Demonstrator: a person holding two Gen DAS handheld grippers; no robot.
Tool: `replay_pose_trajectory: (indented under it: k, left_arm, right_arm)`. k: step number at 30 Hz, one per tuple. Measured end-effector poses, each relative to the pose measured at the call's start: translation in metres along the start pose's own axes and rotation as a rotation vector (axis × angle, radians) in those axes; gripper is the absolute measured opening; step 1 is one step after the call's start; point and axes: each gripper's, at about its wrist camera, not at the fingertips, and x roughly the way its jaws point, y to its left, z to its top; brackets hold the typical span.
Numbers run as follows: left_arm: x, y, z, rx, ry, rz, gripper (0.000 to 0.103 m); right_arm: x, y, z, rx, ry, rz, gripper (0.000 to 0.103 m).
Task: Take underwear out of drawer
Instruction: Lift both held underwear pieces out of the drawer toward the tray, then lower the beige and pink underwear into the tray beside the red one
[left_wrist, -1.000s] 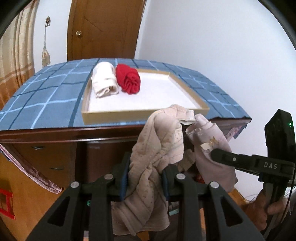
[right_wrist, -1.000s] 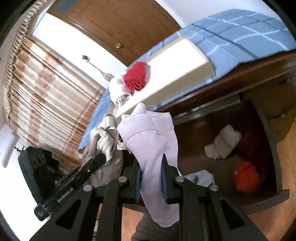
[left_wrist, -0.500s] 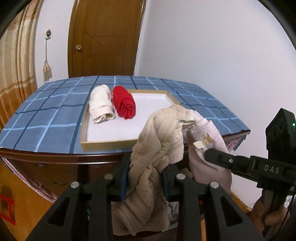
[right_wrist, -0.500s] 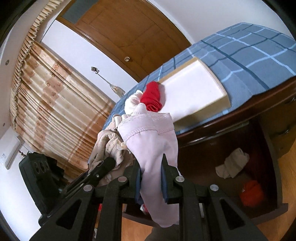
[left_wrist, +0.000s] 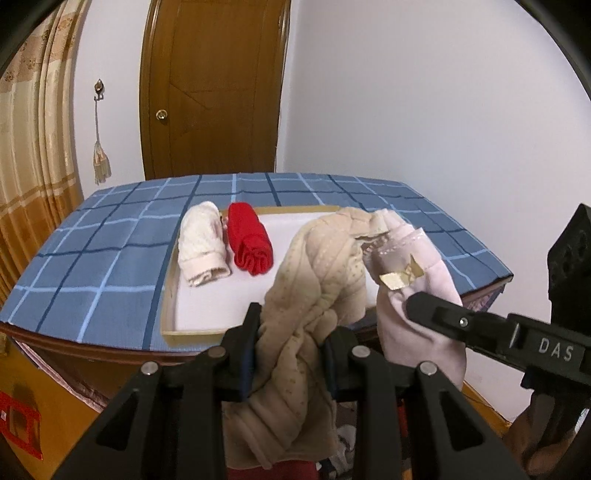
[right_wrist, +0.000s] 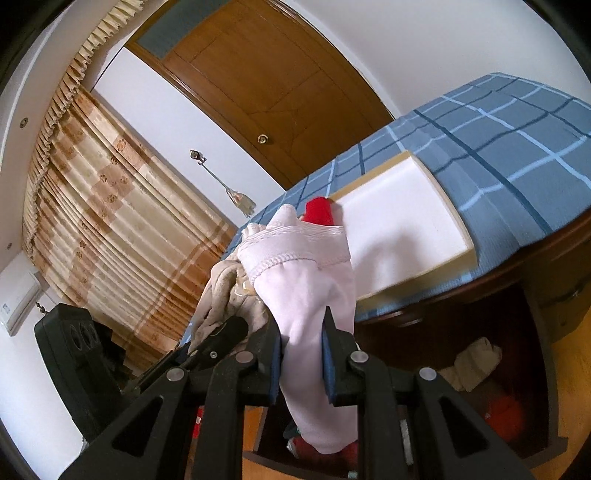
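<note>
My left gripper (left_wrist: 291, 354) is pinching the beige underwear (left_wrist: 314, 295), which is hanging with its long axis running vertically, top bunched above the pads and tail drooping below. My right gripper (right_wrist: 302, 354) is clamping the pale pink underwear (right_wrist: 310, 295) the same way, waistband up and body hanging down. Both garments are touching each other at the top, in front of the tray (left_wrist: 168, 295). The left wrist view is showing the cream roll (left_wrist: 202, 243) and red roll (left_wrist: 249, 240) lying side by side in the tray on the blue checked cloth (left_wrist: 92, 266). Only the right wrist view is showing the open drawer (right_wrist: 546, 369) below, holding a white garment (right_wrist: 476, 362) and an orange one (right_wrist: 506, 417). Beyond are standing the wooden door (left_wrist: 214, 88) and the curtain (right_wrist: 110, 221).
</note>
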Motion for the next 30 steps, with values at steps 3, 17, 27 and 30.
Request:
replay_pose_trajectory:
  k: [3, 17, 27, 30]
  left_arm:
    - [0.002, -0.001, 0.008, -0.003, -0.012, 0.011, 0.028]
    - [0.017, -0.004, 0.039, -0.021, -0.051, 0.038, 0.028]
    - [0.051, -0.008, 0.060, -0.061, -0.047, 0.071, 0.028]
    - [0.066, -0.007, 0.067, -0.076, -0.036, 0.079, 0.028]
  right_arm:
    - [0.003, 0.003, 0.008, -0.004, -0.012, -0.001, 0.021]
    - [0.018, 0.012, 0.046, -0.019, -0.066, -0.013, 0.021]
    - [0.043, 0.005, 0.073, -0.015, -0.073, -0.043, 0.021]
    - [0.055, 0.000, 0.082, -0.017, -0.069, -0.063, 0.021]
